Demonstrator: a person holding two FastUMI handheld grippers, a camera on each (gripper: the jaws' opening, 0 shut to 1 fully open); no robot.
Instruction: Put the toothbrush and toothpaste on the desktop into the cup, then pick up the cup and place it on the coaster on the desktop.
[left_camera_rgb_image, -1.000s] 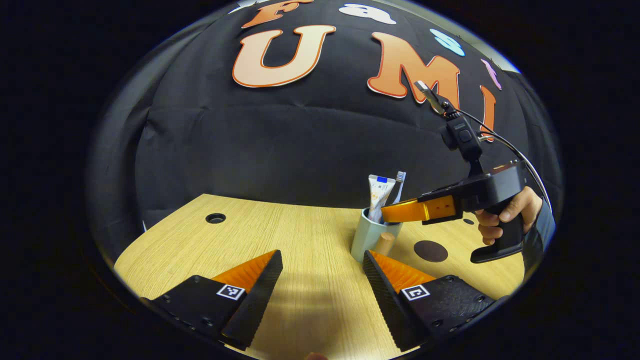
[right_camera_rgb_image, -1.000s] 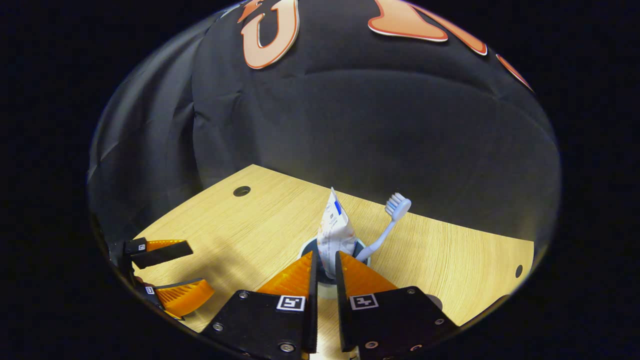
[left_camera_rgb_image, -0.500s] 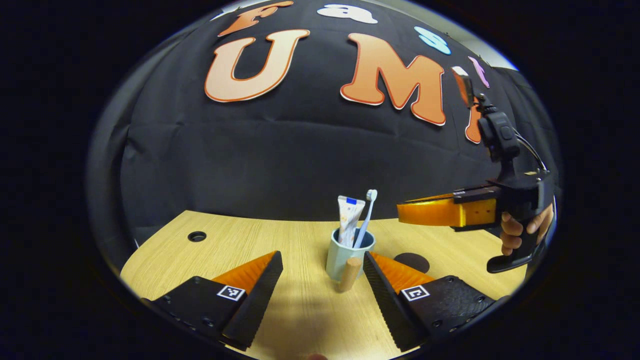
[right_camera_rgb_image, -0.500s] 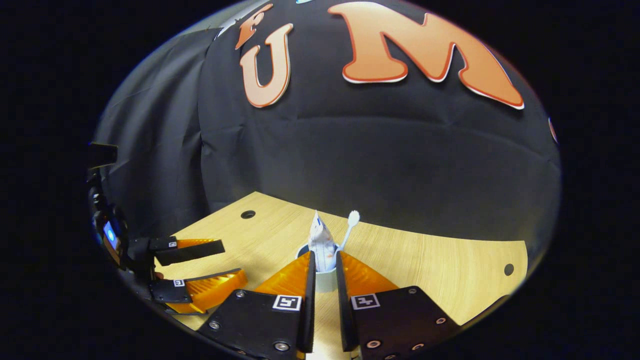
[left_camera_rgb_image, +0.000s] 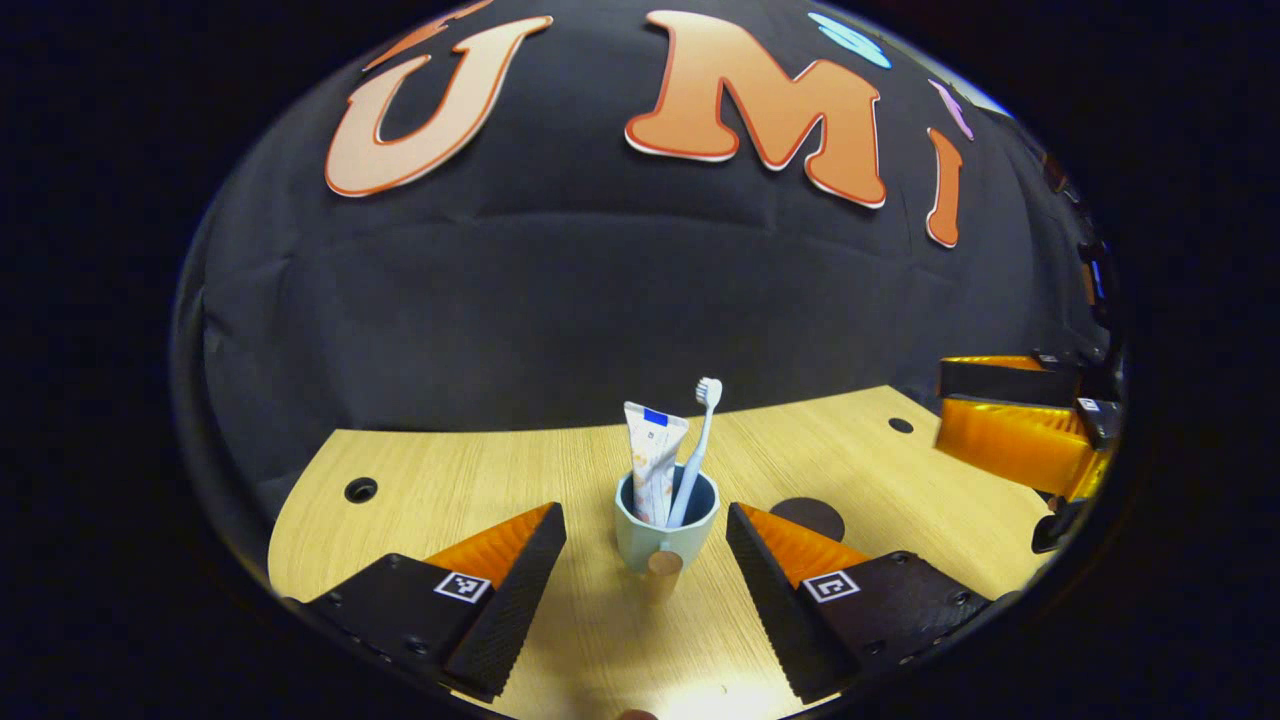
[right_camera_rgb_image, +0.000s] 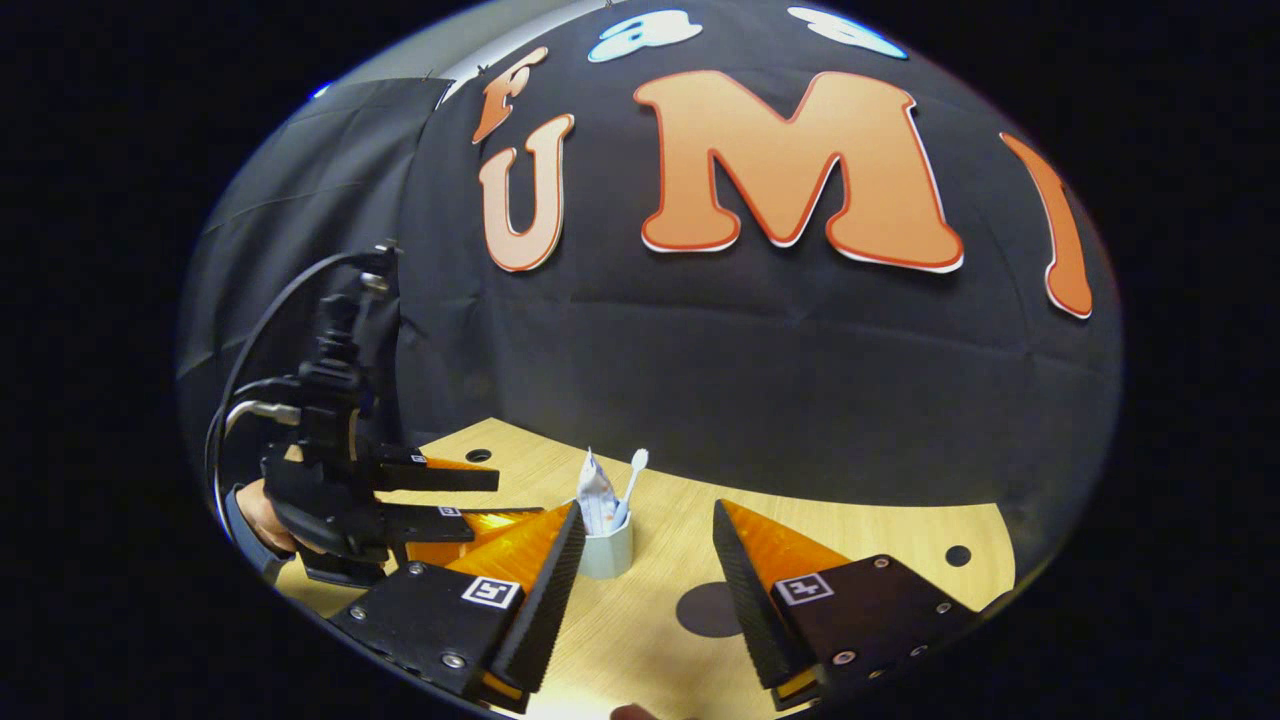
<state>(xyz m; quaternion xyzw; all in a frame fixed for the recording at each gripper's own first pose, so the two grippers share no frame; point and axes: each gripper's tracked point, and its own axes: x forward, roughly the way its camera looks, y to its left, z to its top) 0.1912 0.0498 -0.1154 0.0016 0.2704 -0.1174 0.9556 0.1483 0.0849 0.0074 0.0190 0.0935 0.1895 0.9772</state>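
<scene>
Left gripper (left_camera_rgb_image: 645, 520) stands wide apart, holding nothing. Between its fingers, farther on, the cup (left_camera_rgb_image: 664, 520) stands on the desk (left_camera_rgb_image: 470, 480), tube (left_camera_rgb_image: 654, 460) and brush (left_camera_rgb_image: 697, 440) upright inside. Coaster (left_camera_rgb_image: 806, 517) lies just right, bare. Right gripper (right_camera_rgb_image: 640, 545) gapes wide, empty.

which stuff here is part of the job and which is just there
Job:
- cup, standing on the desktop
- toothpaste, in the cup
- toothbrush, in the cup
- coaster, bare
- left gripper, open

Just there:
- cable holes
</scene>
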